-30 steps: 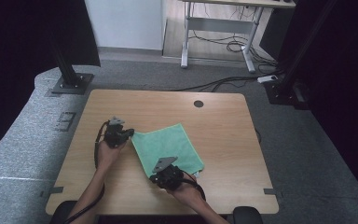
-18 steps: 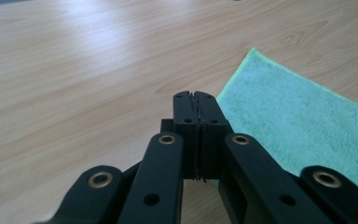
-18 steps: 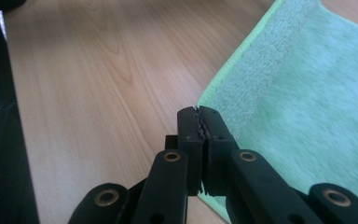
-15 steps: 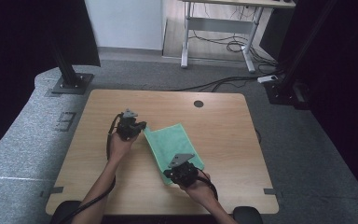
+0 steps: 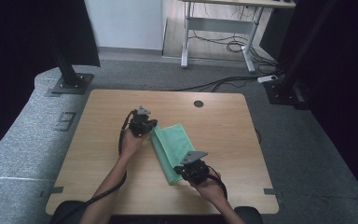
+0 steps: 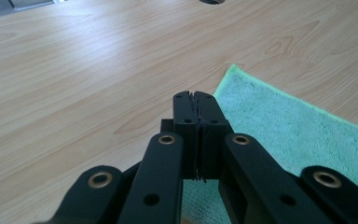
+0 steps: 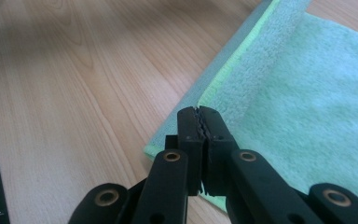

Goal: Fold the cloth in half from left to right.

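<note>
green cloth point(image 5: 173, 150) | folded on bare table point(image 5: 93, 140) | nothing blocking

Lab: camera stands point(image 5: 67, 70), floor cables point(image 5: 223, 44)

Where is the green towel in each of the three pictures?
High view: the folded green terry towel lies mid-table, between the two grippers.
Left gripper view: it fills the lower right.
Right gripper view: it covers the right side.
Shared landmark: the light wooden table under it.
</note>
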`<control>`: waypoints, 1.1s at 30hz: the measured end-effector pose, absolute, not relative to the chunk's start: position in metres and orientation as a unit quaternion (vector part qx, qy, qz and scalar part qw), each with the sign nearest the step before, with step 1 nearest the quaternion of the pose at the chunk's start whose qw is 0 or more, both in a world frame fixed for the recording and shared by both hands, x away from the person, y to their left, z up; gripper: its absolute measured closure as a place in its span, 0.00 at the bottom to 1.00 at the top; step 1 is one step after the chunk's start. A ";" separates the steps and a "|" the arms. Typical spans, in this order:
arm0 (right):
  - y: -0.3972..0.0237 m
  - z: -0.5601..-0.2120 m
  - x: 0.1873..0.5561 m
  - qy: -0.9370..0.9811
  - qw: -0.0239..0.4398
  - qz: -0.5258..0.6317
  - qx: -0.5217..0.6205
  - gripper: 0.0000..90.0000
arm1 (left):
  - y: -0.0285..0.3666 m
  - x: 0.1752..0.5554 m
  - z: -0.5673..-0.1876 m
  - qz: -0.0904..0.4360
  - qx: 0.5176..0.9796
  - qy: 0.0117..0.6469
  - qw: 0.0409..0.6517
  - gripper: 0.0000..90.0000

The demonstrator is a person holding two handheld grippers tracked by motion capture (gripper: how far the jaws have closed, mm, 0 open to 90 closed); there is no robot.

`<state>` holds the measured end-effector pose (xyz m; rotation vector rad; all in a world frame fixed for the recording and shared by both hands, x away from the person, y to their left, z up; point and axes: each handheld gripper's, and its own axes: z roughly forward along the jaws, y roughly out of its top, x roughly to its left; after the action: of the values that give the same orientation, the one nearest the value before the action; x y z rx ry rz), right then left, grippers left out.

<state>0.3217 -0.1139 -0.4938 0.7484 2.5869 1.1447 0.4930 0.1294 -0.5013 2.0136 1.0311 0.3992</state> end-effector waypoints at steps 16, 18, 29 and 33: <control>-0.139 -0.491 0.327 0.871 0.120 0.388 0.275 0.97 | 0.094 0.508 -0.503 0.152 0.809 0.394 0.409 0.98; -0.143 -0.491 0.327 0.871 0.120 0.387 0.277 0.97 | 0.089 0.510 -0.502 0.152 0.812 0.392 0.406 0.98; -0.158 -0.500 0.333 0.869 0.122 0.375 0.299 0.97 | 0.072 0.517 -0.513 0.141 0.812 0.394 0.406 0.98; -0.162 -0.504 0.334 0.869 0.122 0.371 0.306 0.97 | 0.068 0.519 -0.518 0.137 0.812 0.397 0.406 0.98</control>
<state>0.3343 -0.1621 -0.5040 0.8925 2.5353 1.0815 0.5189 0.0680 -0.5175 2.0487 1.0004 0.3463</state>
